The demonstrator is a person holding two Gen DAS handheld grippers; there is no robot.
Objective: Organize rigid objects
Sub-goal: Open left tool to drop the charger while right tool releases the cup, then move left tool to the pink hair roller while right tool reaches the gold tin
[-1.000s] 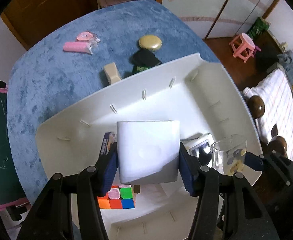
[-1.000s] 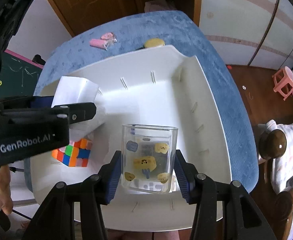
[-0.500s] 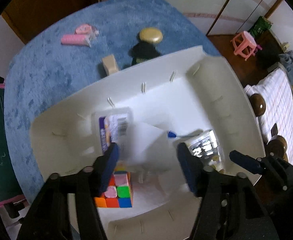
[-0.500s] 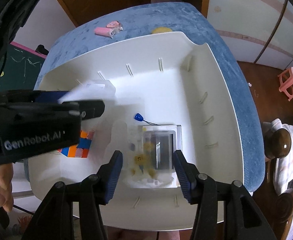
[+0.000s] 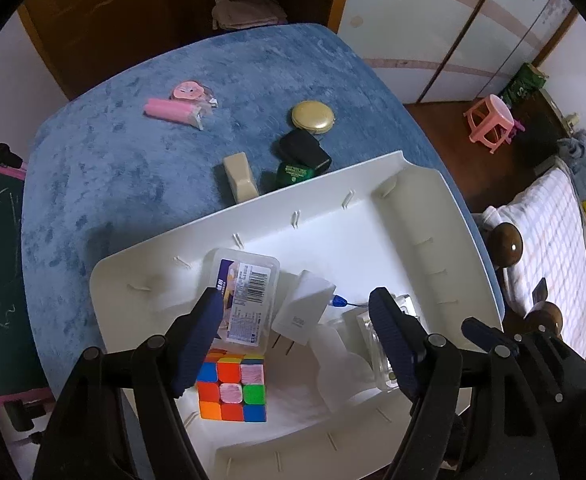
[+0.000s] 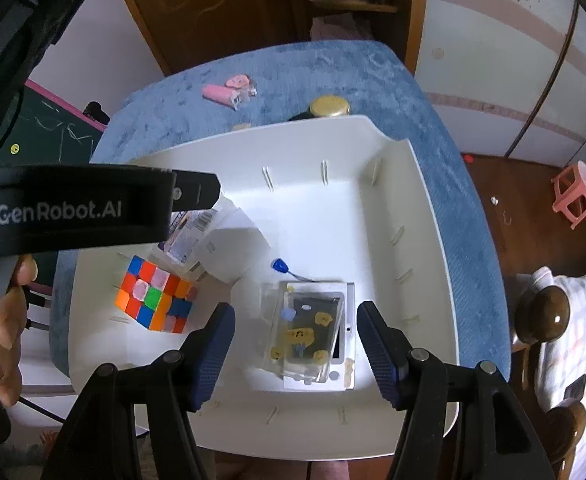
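The white box (image 5: 303,312) and the clear glass (image 6: 307,336) now lie in the white bin (image 6: 433,248) — a second ago each was gripped. Both tools, left (image 5: 293,340) and right (image 6: 295,354), hang released above. Five things remain on the blue bench (image 5: 105,168) — one cube (image 5: 233,386) is binned.

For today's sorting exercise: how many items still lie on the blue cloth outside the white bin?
5: pink tube and pink round charm at the far left; gold compact, black case over a green one, and beige block near the white bin. The rim may hide others.
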